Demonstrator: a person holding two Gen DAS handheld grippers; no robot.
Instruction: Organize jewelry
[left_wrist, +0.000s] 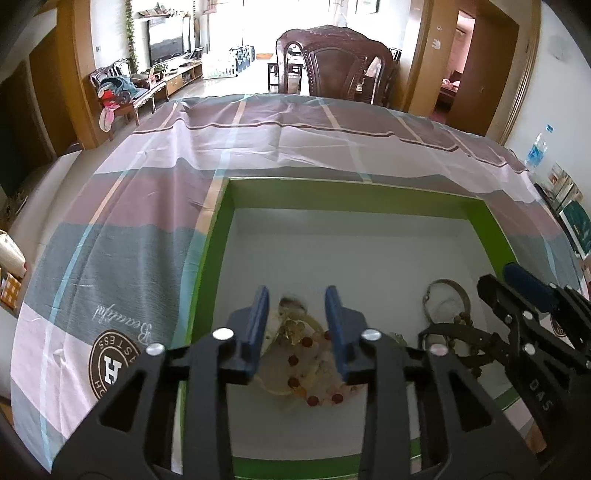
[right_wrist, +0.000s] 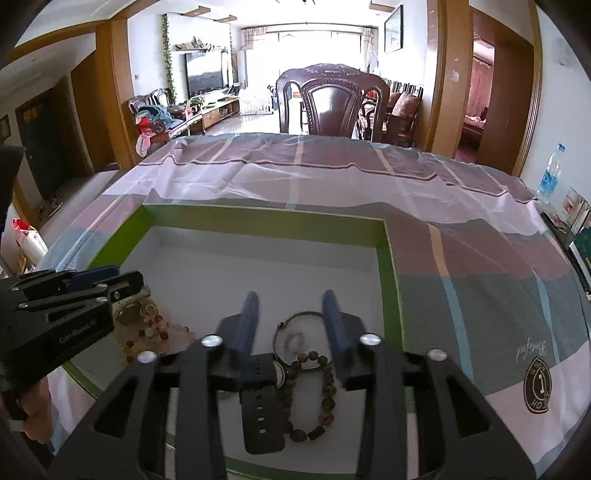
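A green-rimmed box (left_wrist: 221, 206) with a white floor holds the jewelry; it also shows in the right wrist view (right_wrist: 391, 280). My left gripper (left_wrist: 297, 295) is open above a pile of pale and red beads with gold bangles (left_wrist: 306, 365), seen again in the right wrist view (right_wrist: 151, 332). My right gripper (right_wrist: 290, 301) is open above a silver bangle (right_wrist: 295, 317), a brown bead bracelet (right_wrist: 327, 395) and a black watch (right_wrist: 262, 406). The right gripper (left_wrist: 517, 291) shows at the right of the left wrist view, by the silver bangle (left_wrist: 432, 286).
The box sits on a plaid cloth (left_wrist: 155, 206) over a table. A dark wooden chair (left_wrist: 336, 62) stands behind the far edge. A water bottle (right_wrist: 552, 173) and books (right_wrist: 576, 221) stand at the far right.
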